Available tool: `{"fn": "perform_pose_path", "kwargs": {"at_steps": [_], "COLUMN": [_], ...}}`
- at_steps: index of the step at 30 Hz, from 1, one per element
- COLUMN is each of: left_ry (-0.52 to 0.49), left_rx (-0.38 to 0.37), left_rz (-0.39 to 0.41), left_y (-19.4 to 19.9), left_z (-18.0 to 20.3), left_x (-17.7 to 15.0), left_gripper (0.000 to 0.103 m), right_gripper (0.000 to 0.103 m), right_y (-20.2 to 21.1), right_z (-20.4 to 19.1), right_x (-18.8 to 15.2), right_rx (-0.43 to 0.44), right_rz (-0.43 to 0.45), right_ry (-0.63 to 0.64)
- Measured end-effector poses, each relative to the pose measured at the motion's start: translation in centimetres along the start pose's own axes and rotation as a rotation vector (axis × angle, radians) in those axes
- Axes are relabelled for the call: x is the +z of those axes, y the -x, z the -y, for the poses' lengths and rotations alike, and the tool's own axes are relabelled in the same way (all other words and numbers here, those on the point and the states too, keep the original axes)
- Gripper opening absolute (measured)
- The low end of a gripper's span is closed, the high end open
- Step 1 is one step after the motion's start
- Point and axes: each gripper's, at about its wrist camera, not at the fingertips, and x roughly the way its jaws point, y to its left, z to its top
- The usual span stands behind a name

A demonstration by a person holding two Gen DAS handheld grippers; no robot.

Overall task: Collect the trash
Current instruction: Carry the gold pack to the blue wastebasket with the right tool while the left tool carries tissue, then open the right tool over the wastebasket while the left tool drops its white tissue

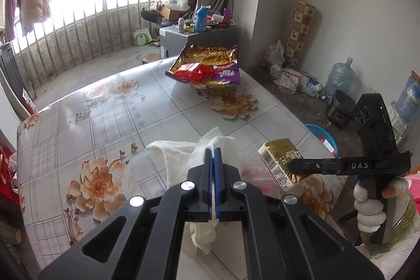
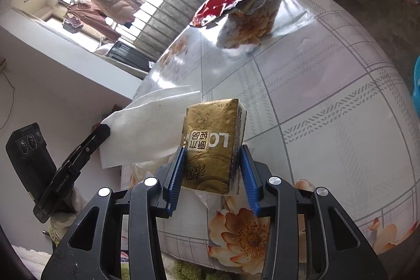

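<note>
My left gripper [image 1: 213,151] has its jaws clamped together on a crumpled white tissue [image 1: 210,146] at the near edge of the counter [image 1: 110,106]. My right gripper [image 2: 211,162] holds its jaws pinched on a gold tissue pack [image 2: 212,146], just right of the tissue. I judge this the pick-up step, both pieces gripped. A torn snack wrapper [image 1: 207,64] lies at the far side, untouched. Next I should carry both to a bin (perhaps the blue basket [image 1: 324,135] on the floor at right) and let go there.
</note>
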Motion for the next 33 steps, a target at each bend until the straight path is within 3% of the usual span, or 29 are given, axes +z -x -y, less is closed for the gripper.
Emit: {"fn": "perform_pose_path", "kwargs": {"at_steps": [7,13,18,21,23,28,33], "left_ry": [-0.046,-0.174,-0.238,-0.274,-0.303,-0.366,-0.397], "left_rx": [-0.099,-0.231,-0.394,-0.460,-0.487,-0.506,-0.489], "left_rz": [0.102,0.098,-0.041,-0.139,-0.210,-0.357,-0.431], "left_y": [2.0,-0.9,-7.4,-12.5,-16.3,-25.3,-33.0], "left_z": [2.8,9.7,17.1,22.2,25.8,33.5,38.3], "left_x": [5.0,8.6,11.7,13.0,13.6,13.3,12.2], "left_gripper": [0.001,0.001,0.001,0.001,0.001,0.001,0.001], "right_gripper": [0.039,0.039,0.039,0.039,0.039,0.039,0.041], "right_y": [6.8,13.6,18.5,20.1,20.3,18.5,16.8], "right_z": [2.5,8.7,15.9,20.2,22.8,27.4,32.3], "right_x": [1.0,0.8,-1.5,-3.0,-3.7,-3.1,-1.3], "right_rx": [-0.012,-0.116,-0.266,-0.350,-0.350,-0.351,-0.362], "right_rz": [0.181,0.363,0.510,0.543,0.546,0.526,0.491], "right_ry": [-0.042,-0.184,-0.384,-0.504,-0.573,-0.673,-0.730]}}
